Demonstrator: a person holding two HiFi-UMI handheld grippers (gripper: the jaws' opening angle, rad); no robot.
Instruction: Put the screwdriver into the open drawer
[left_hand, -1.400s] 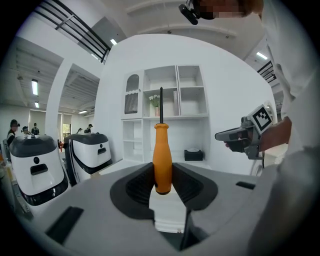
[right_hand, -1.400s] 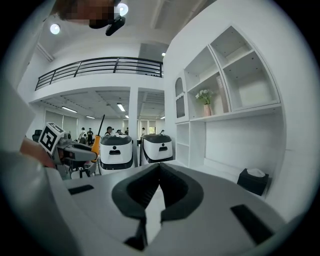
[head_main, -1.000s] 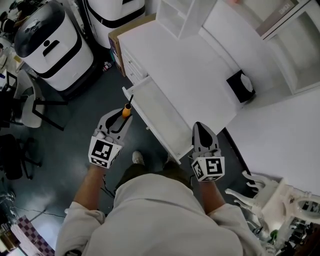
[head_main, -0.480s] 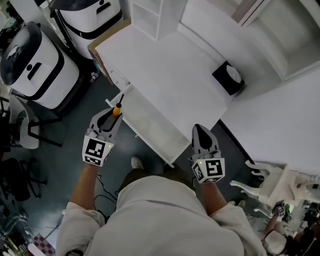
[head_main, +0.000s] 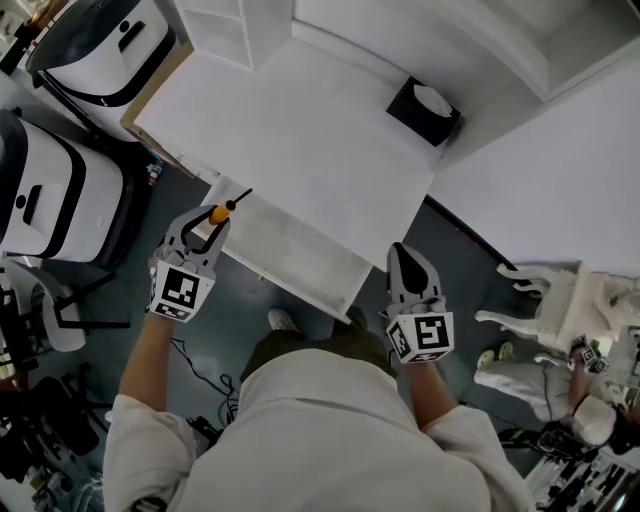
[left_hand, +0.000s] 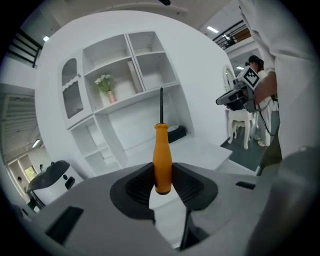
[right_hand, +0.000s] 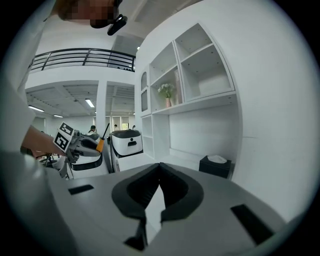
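The screwdriver (head_main: 220, 212) has an orange handle and a thin dark shaft. My left gripper (head_main: 205, 224) is shut on the handle, and the shaft points over the left end of the open white drawer (head_main: 292, 252). In the left gripper view the screwdriver (left_hand: 162, 159) stands upright between the pads of my left gripper (left_hand: 162, 176), shaft uppermost. My right gripper (head_main: 402, 254) hangs just off the drawer's front right corner, shut and holding nothing. In the right gripper view the jaws of my right gripper (right_hand: 160, 166) meet at their tips, with the screwdriver (right_hand: 100, 144) far off to the left.
A black tissue box (head_main: 424, 108) sits at the back of the white desk top (head_main: 300, 130). Two white-and-black machines (head_main: 45, 205) stand on the floor to the left. An ornate white chair (head_main: 560, 305) stands to the right. White wall shelves (left_hand: 122, 75) hold a small vase of flowers (left_hand: 106, 86).
My left gripper has rolled and swung left with the screwdriver, staying at the drawer's left end. My right gripper has kept by the drawer's front right corner. The whole view has swung.
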